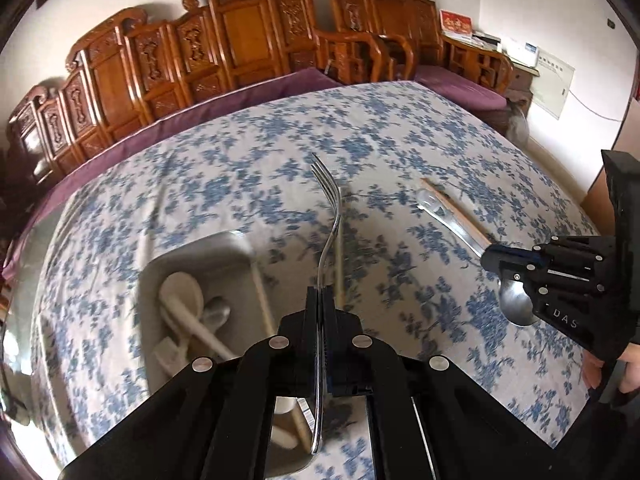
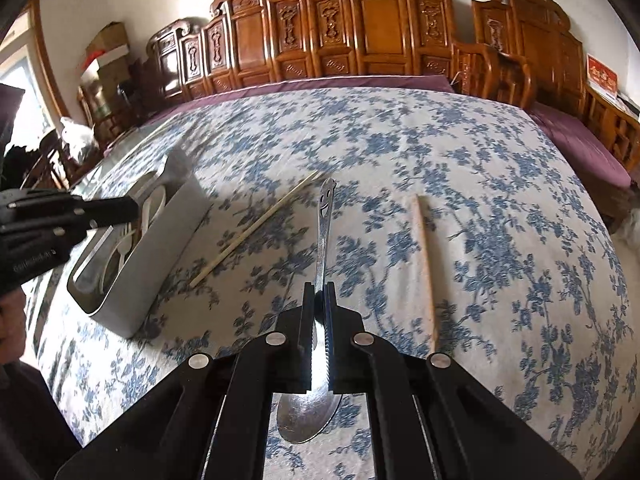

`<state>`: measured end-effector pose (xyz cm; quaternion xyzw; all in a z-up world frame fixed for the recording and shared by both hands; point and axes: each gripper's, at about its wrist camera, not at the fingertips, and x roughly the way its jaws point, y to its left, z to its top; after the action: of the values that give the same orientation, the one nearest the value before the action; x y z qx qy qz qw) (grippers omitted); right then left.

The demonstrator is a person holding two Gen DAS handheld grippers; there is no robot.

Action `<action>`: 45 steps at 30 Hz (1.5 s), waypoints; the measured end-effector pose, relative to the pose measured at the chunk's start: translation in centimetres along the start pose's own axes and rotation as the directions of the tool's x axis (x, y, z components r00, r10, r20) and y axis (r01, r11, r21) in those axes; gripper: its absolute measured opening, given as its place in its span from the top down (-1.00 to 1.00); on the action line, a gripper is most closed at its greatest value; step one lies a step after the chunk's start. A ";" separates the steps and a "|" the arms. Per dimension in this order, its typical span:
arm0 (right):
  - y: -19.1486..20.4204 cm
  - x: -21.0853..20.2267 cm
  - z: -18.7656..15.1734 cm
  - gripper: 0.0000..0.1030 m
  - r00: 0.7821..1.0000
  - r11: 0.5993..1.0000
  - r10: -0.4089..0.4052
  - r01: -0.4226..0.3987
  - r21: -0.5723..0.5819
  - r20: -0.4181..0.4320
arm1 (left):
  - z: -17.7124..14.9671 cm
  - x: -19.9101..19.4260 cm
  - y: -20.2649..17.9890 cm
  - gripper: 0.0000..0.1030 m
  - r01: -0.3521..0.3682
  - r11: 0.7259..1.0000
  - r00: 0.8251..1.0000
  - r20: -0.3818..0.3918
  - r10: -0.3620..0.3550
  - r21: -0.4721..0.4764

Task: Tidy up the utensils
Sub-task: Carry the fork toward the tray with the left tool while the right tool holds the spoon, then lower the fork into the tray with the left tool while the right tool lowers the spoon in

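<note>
Left wrist: holder (image 1: pixel 192 256) contains white spoons (image 1: pixel 182 294).

tablecloth (image 2: pixel 440 152): white, blue flower print | fork (image 1: pixel 334 216): shiny silver | spoon (image 2: pixel 322 240): silver, smiley cut-out on handle | both grippers (image 1: pixel 322 304) (image 2: pixel 320 300): black, silver rivets | bin (image 2: pixel 176 216): pale grey-white | chopsticks (image 2: pixel 256 222): light tan wood | bench (image 2: pixel 360 32): carved reddish-brown | cushion (image 1: pixel 256 88): purple
</note>
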<state>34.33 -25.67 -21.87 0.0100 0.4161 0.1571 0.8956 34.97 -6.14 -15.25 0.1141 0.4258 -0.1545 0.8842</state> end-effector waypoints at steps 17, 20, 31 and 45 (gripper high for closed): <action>3.4 -1.2 -0.2 0.89 0.997 0.997 0.078 -0.078 -0.022 0.004 | -4.9 0.8 7.3 0.97 -0.025 0.982 0.999 -0.033 0.020 -0.185; 4.2 -1.5 0.0 0.89 0.996 0.996 0.086 -0.085 -0.035 0.010 | -5.1 0.9 8.0 0.97 -0.028 0.979 0.999 -0.032 0.022 -0.202; 7.6 -1.2 1.4 0.89 0.995 0.992 0.099 -0.098 -0.082 0.004 | -5.2 2.6 8.9 0.95 -0.060 0.976 0.997 -0.055 0.049 -0.211; 15.6 2.0 4.8 0.89 0.988 0.982 0.156 -0.157 -0.108 -0.021 | -4.9 -0.1 12.6 0.95 -0.069 0.964 0.997 0.010 0.074 -0.256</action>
<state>34.91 -9.67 -17.88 -0.0071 0.4104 0.2496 0.8770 36.05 7.17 -17.35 0.0130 0.4292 -0.0673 0.9006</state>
